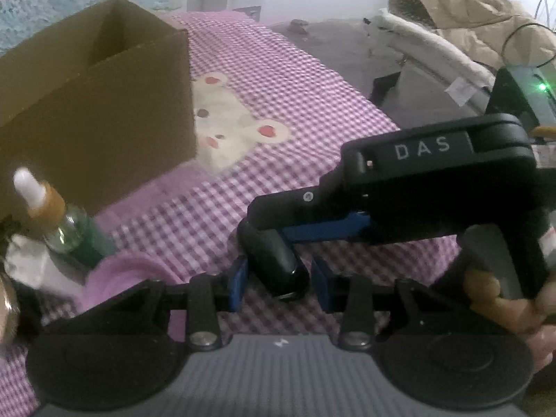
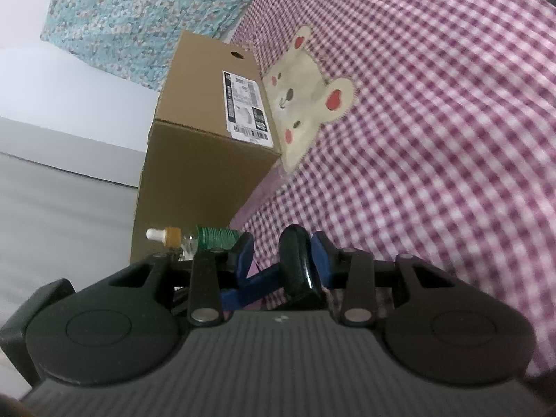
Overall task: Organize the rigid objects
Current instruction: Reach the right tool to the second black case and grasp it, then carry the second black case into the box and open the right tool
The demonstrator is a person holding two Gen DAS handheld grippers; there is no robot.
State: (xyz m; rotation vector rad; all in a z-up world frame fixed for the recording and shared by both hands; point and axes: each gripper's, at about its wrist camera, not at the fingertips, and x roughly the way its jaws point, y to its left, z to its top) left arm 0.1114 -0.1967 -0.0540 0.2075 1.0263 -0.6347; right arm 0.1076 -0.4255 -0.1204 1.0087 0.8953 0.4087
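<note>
Nearest us, the left gripper (image 1: 279, 285) brackets a glossy black oblong object (image 1: 278, 264), and the right gripper (image 2: 281, 255) straddles its other end. Both sets of jaws stand partly spread, and we cannot tell whether either pinches it. The object sits over the gingham cloth (image 1: 278, 87), well clear of the cardboard box (image 1: 104, 104), with a dropper bottle (image 1: 66, 229) nearer the box. We judge it light, stiff and slick, so we would grip across its flatter sides, mid-length.
</note>
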